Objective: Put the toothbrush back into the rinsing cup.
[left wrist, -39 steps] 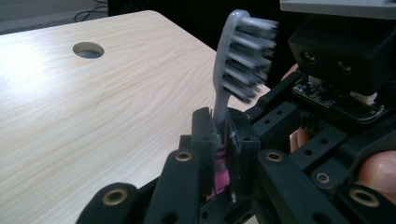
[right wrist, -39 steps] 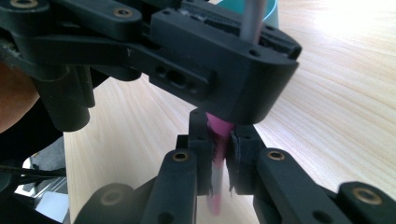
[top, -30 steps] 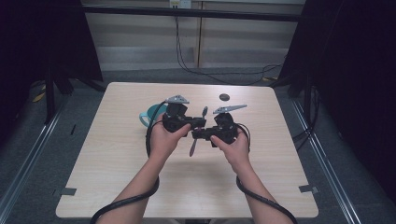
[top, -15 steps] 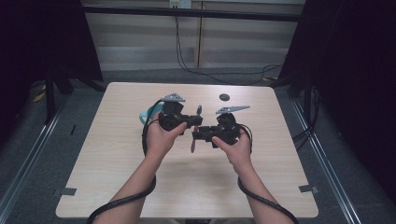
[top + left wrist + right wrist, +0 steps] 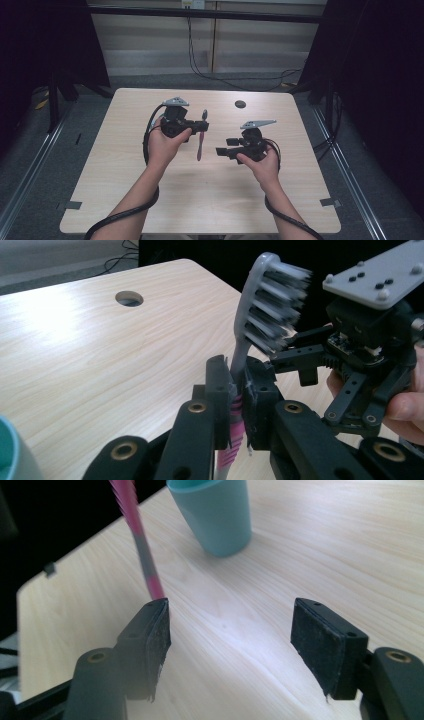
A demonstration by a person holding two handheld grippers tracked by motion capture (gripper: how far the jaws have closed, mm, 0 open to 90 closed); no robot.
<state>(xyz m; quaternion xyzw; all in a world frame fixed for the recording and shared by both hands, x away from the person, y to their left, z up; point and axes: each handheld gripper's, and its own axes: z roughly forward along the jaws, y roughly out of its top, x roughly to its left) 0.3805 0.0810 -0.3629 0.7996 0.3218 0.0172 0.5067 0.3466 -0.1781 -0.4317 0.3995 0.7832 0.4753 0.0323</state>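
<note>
The left claw [image 5: 192,126] clamps the pink toothbrush [image 5: 200,140] near its neck, above the worktop [image 5: 125,190], handle hanging free. The right claw [image 5: 221,151] stands open beside it. That narrow grip could let the brush pivot or slip.

Right claw [image 5: 230,645]: jaws wide apart, gap between them free down to the bare worktop [image 5: 310,545]. Obstacle ahead of it and to its left: pink toothbrush [image 5: 137,540] handle, just past the left jaw tip. Farther ahead: teal cup [image 5: 215,512], standing on the worktop. Left claw [image 5: 239,405]: gap taken up by the toothbrush; the right claw stands close beyond it.
</note>
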